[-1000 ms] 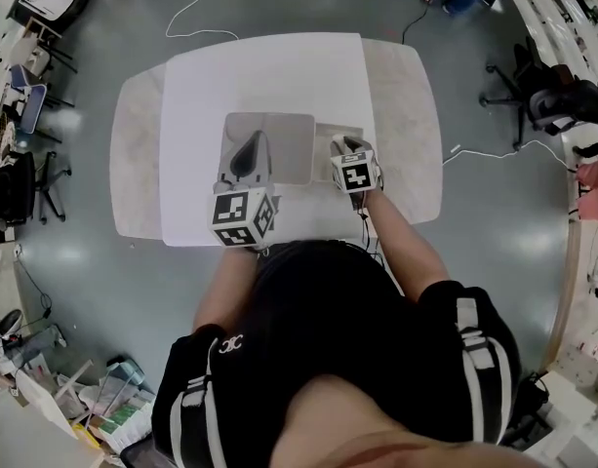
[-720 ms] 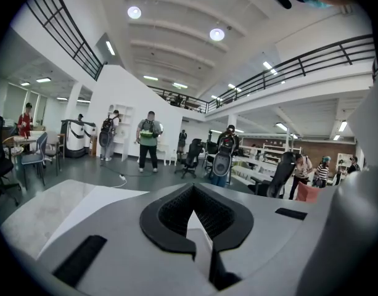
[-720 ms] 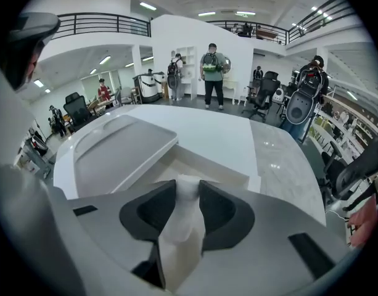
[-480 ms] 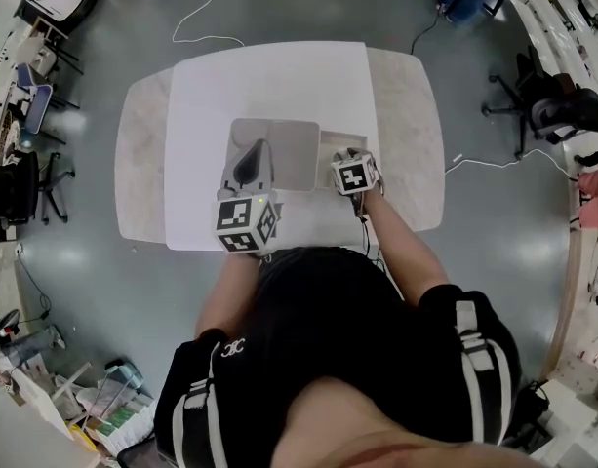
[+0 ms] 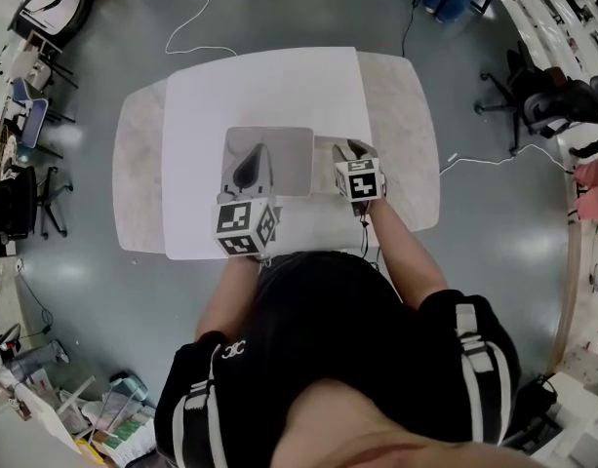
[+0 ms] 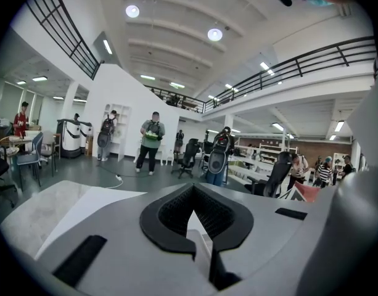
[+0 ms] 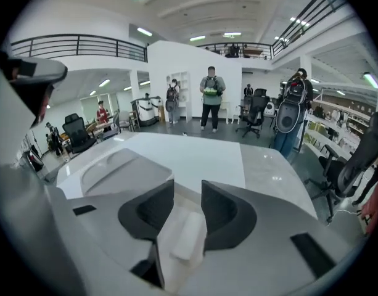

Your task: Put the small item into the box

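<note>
Small item (image 7: 187,239) between the right gripper's (image 7: 187,189) wide, opening fingers (image 7: 224,211); left gripper's (image 6: 192,191) fingers (image 6: 167,217) pressed together.

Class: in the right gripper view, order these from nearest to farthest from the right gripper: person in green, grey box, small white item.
1. The small white item: between the opening jaws of the right gripper.
2. The grey box: on the table, to the left.
3. The person in green: far off, straight ahead.
</note>
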The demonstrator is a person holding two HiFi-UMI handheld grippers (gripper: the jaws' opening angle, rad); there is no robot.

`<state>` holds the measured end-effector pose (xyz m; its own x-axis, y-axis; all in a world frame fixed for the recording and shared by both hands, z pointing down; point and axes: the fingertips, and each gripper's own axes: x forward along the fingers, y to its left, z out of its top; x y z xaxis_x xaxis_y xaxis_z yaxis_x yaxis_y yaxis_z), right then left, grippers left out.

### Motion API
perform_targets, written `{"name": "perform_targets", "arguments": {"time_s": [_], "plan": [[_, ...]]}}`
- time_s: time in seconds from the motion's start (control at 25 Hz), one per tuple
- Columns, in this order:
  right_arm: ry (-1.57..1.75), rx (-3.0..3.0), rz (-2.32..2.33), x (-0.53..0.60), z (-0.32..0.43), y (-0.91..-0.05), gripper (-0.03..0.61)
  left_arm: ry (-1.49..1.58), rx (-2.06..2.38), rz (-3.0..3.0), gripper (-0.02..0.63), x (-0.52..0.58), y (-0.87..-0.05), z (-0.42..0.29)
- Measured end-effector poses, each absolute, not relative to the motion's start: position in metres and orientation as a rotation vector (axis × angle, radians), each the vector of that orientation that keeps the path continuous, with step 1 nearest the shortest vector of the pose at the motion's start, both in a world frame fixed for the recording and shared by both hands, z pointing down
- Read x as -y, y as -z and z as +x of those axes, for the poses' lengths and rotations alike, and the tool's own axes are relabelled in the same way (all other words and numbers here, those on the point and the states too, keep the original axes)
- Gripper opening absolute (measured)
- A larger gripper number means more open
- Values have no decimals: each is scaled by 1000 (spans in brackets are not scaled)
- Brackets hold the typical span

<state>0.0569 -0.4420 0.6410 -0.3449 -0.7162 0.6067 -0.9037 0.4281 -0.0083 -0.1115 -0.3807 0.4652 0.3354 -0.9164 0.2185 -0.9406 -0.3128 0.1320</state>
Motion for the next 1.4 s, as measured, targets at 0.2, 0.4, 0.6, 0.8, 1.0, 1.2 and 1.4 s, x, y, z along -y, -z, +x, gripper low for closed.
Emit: {"name": "perform_targets", "arguments": {"time_s": [0.2,0.4,0.6,0.8,1.0,1.2,1.4], "plan": [[-340,2285,1506,444,68,-579,80,-146,1622,2413,5,385,-463,-90],[-199,2449,1614,433,73,-510,48,-139,1563,2465,5,391,-459,-70],[-32,2539,1739,416,85,-450,23,-141,1507,2511,5,394,-455,-53],[43,2664,1892,392,110,-399,14,-145,1468,2552,5,397,-449,-42],[82,2577,2070,382,150,-381,12,-136,1439,2585,5,398,-443,-30],[7,2519,2133,378,173,-392,12,-126,1422,2612,5,394,-439,-22],[179,2415,2126,370,171,-391,12,-124,1405,2619,5,392,-441,-20]]}}
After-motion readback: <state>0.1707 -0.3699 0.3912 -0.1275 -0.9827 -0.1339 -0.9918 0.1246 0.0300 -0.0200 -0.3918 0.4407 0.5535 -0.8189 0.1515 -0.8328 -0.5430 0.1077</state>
